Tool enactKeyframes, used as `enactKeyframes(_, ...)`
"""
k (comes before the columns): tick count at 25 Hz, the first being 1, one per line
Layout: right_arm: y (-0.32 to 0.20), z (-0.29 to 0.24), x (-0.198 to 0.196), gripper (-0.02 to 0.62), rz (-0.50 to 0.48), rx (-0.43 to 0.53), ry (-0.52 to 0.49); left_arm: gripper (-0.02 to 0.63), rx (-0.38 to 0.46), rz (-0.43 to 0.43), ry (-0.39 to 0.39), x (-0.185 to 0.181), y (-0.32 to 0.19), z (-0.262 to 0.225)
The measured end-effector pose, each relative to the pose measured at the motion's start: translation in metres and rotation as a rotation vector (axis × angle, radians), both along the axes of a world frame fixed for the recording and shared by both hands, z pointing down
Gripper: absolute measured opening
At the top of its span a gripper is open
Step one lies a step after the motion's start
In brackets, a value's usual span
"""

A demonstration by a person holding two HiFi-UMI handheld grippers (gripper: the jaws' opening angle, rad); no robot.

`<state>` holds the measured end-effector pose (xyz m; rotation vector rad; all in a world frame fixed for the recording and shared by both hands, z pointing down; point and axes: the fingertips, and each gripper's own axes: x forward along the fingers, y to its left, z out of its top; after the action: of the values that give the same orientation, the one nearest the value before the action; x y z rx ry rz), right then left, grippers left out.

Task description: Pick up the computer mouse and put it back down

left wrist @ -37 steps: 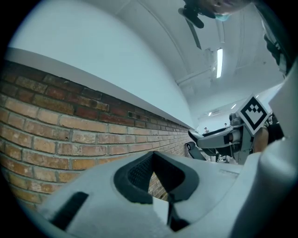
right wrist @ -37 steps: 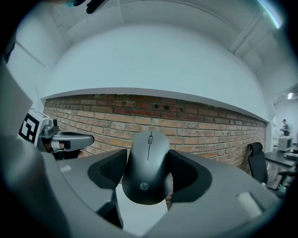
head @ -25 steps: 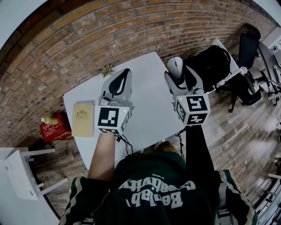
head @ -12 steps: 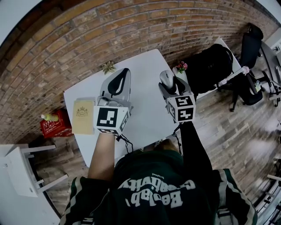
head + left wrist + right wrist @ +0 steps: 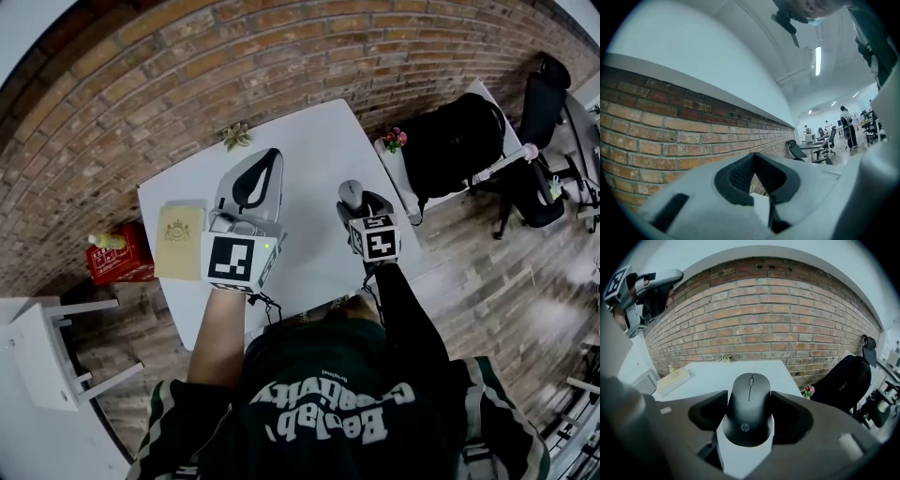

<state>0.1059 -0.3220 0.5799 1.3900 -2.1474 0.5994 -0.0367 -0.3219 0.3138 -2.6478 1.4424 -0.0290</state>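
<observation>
A dark grey computer mouse (image 5: 749, 409) sits lengthwise between the pads of my right gripper (image 5: 749, 401), which is shut on its two sides. From the head view the mouse (image 5: 350, 193) and the right gripper (image 5: 357, 202) are low over the white table (image 5: 309, 141), near its right edge and tilted downward. Whether the mouse touches the tabletop cannot be told. My left gripper (image 5: 268, 159) hovers level above the middle of the table. Its jaws meet at the tips and hold nothing, as the left gripper view (image 5: 753, 157) also shows.
A tan book (image 5: 178, 242) lies at the table's left side and a small dried plant (image 5: 234, 136) at its far edge by the brick wall. On the floor are a red box (image 5: 117, 265) at the left and a flower pot (image 5: 394, 141) and a black bag (image 5: 455, 141) at the right.
My right gripper has come down towards the table with the mouse held in it and tipped further downward. The left gripper has stayed where it was.
</observation>
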Motion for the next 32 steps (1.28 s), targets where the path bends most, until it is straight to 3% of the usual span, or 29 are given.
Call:
enactKeyframes(18, 0.035, 0.110, -0.021, 0.304, -0.034, -0.264, 0.046, 0.006, -0.072, -0.030, -0.029, -0.026, -0.008, 0.030)
enactKeyframes(26, 0.047, 0.136, -0.023, 0.305, -0.056, -0.326, 0.084, 0.006, -0.058, -0.056, -0.029, -0.032, -0.013, 0.031)
enactKeyframes(32, 0.046, 0.135, -0.022, 0.310, -0.055, -0.321, 0.098, 0.006, -0.069, -0.075, -0.029, -0.039, -0.013, 0.036)
